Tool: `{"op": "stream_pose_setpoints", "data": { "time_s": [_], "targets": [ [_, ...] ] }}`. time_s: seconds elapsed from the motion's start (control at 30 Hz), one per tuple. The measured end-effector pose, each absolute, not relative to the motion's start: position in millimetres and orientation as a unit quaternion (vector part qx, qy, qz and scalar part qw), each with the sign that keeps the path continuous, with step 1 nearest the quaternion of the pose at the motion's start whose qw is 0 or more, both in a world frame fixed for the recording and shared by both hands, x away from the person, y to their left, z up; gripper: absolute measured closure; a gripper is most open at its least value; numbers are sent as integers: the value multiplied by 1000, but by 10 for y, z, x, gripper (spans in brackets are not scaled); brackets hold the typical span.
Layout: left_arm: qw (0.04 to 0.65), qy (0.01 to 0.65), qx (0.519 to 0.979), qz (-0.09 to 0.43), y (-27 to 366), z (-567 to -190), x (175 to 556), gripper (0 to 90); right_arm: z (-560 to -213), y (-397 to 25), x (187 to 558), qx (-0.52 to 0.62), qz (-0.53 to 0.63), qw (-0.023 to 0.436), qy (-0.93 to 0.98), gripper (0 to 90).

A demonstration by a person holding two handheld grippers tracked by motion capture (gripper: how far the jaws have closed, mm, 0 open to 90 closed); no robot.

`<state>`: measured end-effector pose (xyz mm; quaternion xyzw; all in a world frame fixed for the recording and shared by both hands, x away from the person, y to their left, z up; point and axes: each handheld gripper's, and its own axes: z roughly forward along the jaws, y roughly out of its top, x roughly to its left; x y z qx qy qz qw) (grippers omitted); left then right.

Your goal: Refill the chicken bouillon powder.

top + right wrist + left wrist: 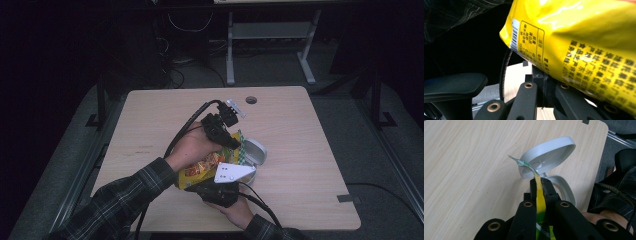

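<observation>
Seen from above, we are working over a pale wooden table [300, 150], the largest thing in front of us, with both plaid-sleeved forearms coming in from its near edge. Between our hands we are holding a yellow snack bag [202, 167] up off the tabletop, near the middle of the near half of the table, its glossy printed side catching the light. In the right gripper view the yellow snack bag [579, 42] is lying across and above the black jaws, its barcode and printed text panel facing the camera, and the bag's lower edge is running down between them; the right gripper [544, 75] is clenched on that edge, the jaws standing close together around it. From above, the right gripper [220, 192] is sitting under the bag's near end, its grey plate lying over the bag. The left gripper [227, 140] is meeting the bag at its far end, and in its own view the left gripper [539, 185] is pinching the bag's thin green-and-white sealed edge, the yellow film [540, 200] rising edge-on between jaws that are pressed tight against it. Just beyond those jaws a small round grey container [564, 192] is resting on the table, its hinged lid [549, 157] standing open and tilted back.
</observation>
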<state>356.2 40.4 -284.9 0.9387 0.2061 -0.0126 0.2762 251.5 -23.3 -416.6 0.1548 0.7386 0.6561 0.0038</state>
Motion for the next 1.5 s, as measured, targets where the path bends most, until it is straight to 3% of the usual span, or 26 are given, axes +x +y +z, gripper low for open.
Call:
{"op": "stream_pose_setpoints", "data": {
  "time_s": [1.5],
  "targets": [
    [267,205,942,-9,346,-2830,3570,900,-4143,-263,2523,157,664,4,731,900]
  ]
}}
